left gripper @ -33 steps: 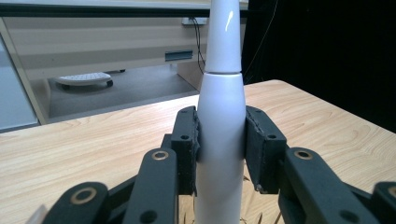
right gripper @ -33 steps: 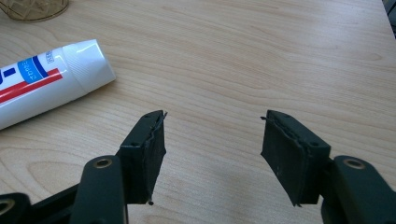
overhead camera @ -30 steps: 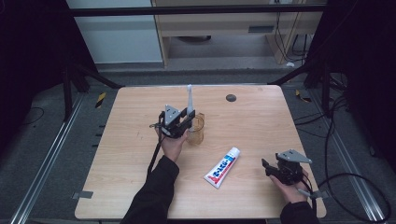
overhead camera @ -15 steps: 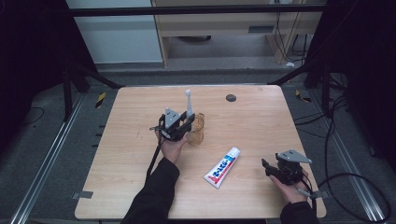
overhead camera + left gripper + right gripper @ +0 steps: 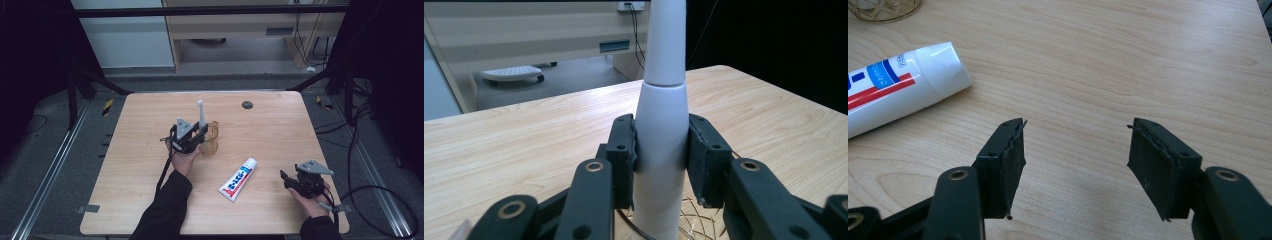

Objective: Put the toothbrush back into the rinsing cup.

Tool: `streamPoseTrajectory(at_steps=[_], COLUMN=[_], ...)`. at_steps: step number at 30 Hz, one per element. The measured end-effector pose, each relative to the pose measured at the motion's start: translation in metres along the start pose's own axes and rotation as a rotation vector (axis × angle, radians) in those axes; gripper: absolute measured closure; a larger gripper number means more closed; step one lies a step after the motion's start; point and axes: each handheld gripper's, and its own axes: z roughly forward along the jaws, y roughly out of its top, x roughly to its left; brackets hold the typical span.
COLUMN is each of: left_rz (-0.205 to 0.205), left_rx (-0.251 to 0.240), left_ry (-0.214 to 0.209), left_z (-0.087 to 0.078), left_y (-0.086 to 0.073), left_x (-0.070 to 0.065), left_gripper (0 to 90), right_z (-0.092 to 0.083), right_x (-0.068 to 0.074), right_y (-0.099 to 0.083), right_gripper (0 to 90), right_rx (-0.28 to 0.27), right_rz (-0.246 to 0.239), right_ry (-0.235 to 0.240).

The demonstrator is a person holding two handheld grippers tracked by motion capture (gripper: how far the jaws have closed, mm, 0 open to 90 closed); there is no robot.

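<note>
- High view: we see the counter (image 5: 150, 200) with broad bare wood around the work, its far edge well clear.
- We find the toothpaste tube (image 5: 238, 179) flat between both hands.
- Our left tool (image 5: 660, 157) clamps the white toothbrush (image 5: 662, 145) upright over the gold wire cup (image 5: 214, 135), likely for standing it inside.
- Our right tool (image 5: 1075, 165) rests wide, holding nothing.

left hand-held gripper (image 5: 199, 131) grips upright toothbrush (image 5: 201, 113) (white) | over cup (image 5: 212, 138) | toothpaste tube (image 5: 238, 179) flat
</note>
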Motion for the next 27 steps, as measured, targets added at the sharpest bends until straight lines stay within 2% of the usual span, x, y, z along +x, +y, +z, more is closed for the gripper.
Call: streamPoseTrajectory(at_steps=[14,27], left_rz=[-0.003,0.007], left_rx=[0.001,0.012], left_ry=[-0.003,-0.008], left_z=[-0.006,-0.019], left_y=[-0.001,-0.004], left_x=[0.001,0.003], left_gripper=[60.7,50.2], right_z=[0.0,0.001], right_x=[0.0,0.002], right_y=[0.0,0.001], right_gripper=[38.9,38.1], right_rx=[0.0,0.003], right_rz=[0.0,0.006], right_ry=[-0.001,0.007])
